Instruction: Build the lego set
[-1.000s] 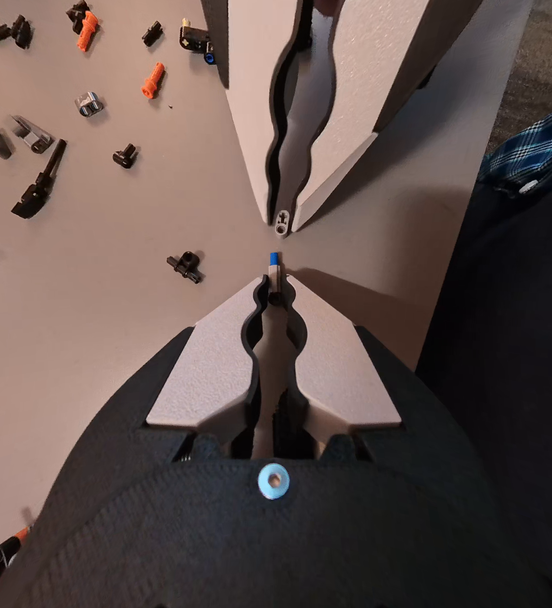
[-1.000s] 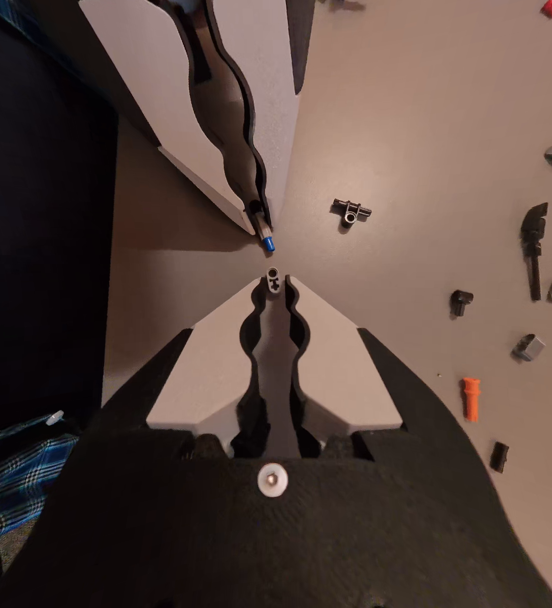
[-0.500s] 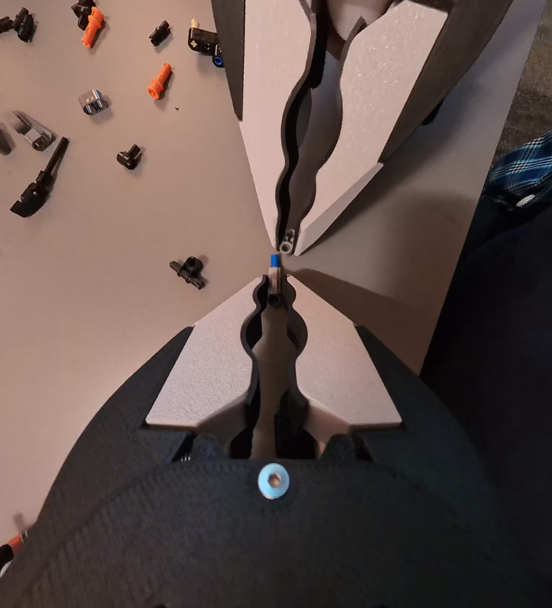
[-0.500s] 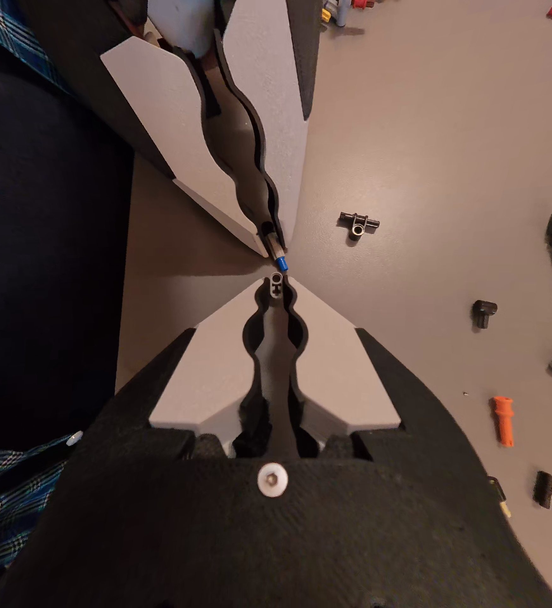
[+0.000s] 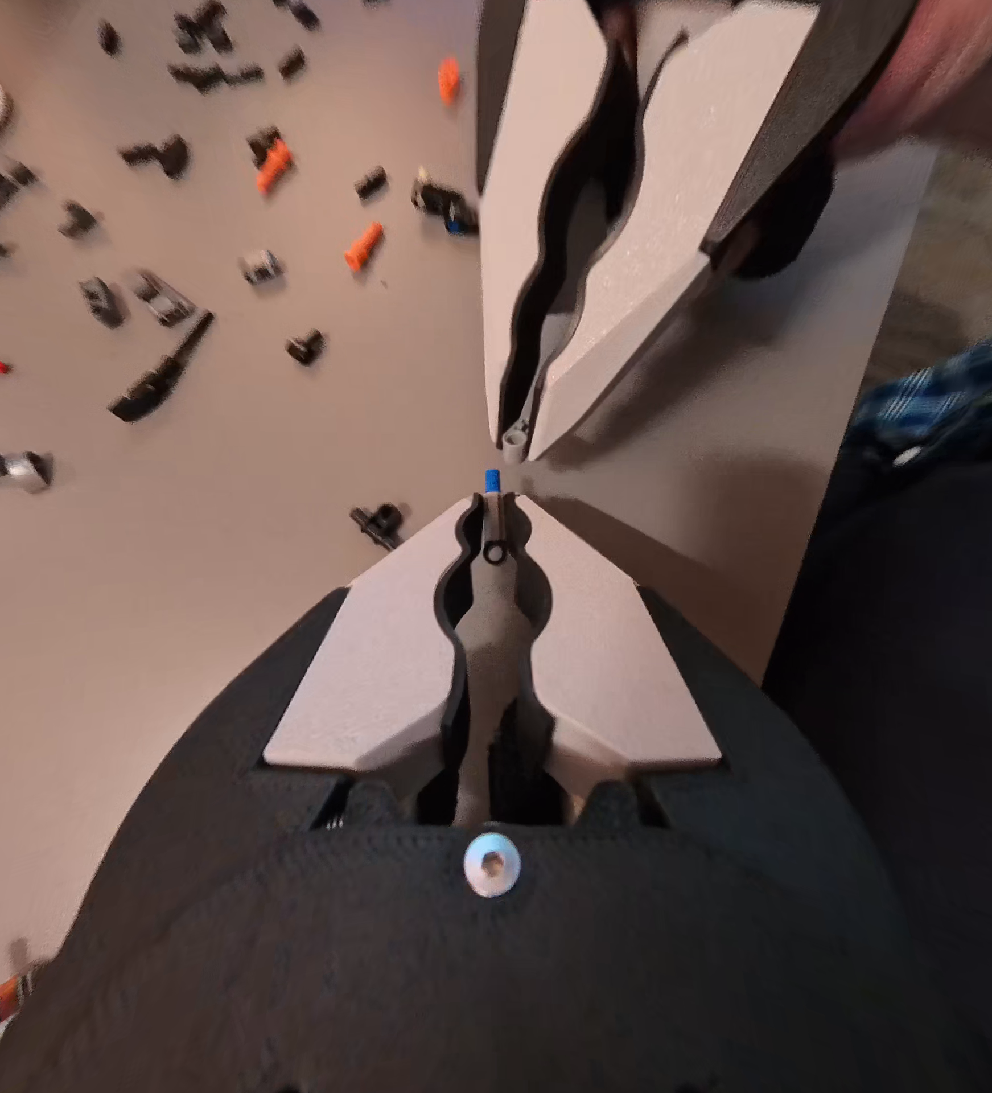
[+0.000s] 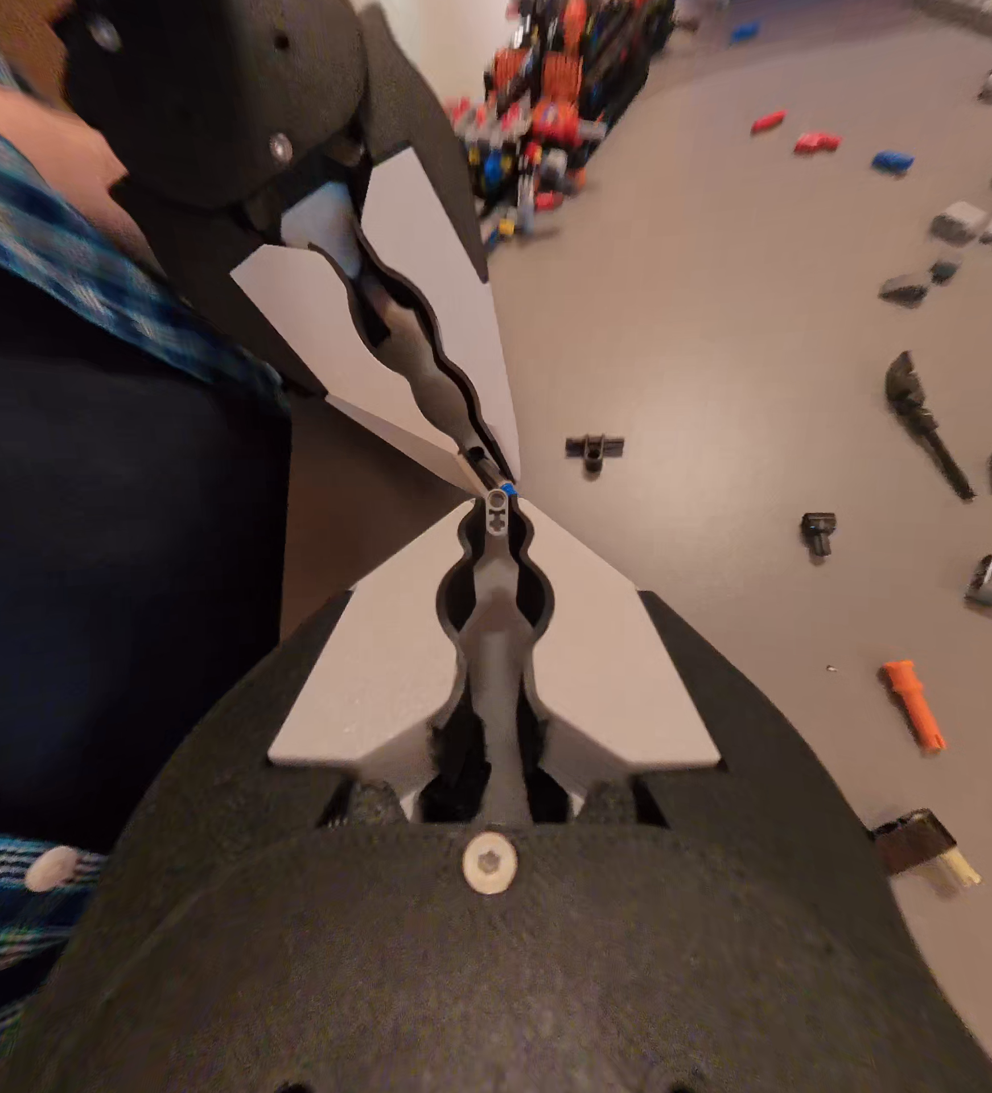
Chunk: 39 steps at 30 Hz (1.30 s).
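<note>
My left gripper (image 5: 493, 503) is shut on a small grey piece with a blue pin (image 5: 491, 480) sticking out of its tip. My right gripper (image 6: 498, 510) is shut on a small light-grey two-hole connector (image 6: 497, 512). In the left wrist view the right gripper (image 5: 514, 440) comes in from above with the connector (image 5: 514, 443) just beyond the blue pin, a small gap between them. In the right wrist view the left gripper (image 6: 496, 479) meets my tip, and the blue pin (image 6: 507, 488) touches the connector's top edge. Both are held above the tan table (image 5: 186, 591).
Loose black, grey and orange pieces lie scattered on the table, among them a black T-shaped connector (image 5: 380, 523) (image 6: 592, 448) and orange pins (image 5: 363, 245) (image 6: 913, 704). A built multicoloured model (image 6: 540, 118) stands far back. A person's dark trousers and plaid sleeve (image 5: 954, 402) are at the table edge. My left and right fingertips are right by each other.
Both grippers have tilted and lifted, so more of the table shows. The blue pin and the grey connector came closer and now meet tip to tip in the right wrist view.
</note>
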Each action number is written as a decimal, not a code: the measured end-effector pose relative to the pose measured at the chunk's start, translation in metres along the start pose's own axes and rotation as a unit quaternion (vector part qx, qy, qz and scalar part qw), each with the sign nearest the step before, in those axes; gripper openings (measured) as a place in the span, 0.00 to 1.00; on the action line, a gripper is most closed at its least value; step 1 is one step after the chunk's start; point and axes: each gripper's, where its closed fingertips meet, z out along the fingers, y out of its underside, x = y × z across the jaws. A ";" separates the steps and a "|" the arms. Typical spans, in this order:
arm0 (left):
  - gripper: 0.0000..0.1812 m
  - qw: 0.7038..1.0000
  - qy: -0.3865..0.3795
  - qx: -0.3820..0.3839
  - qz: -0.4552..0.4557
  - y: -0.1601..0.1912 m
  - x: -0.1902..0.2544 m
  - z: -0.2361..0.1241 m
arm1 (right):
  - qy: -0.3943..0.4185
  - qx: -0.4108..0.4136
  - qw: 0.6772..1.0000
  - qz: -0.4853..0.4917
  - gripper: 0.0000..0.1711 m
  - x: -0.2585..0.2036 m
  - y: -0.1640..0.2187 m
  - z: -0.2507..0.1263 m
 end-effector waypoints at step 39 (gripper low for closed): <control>0.03 0.983 0.012 0.181 -0.002 -0.066 0.000 -0.044 | -0.143 0.244 0.945 0.165 0.03 -0.012 -0.063 -0.038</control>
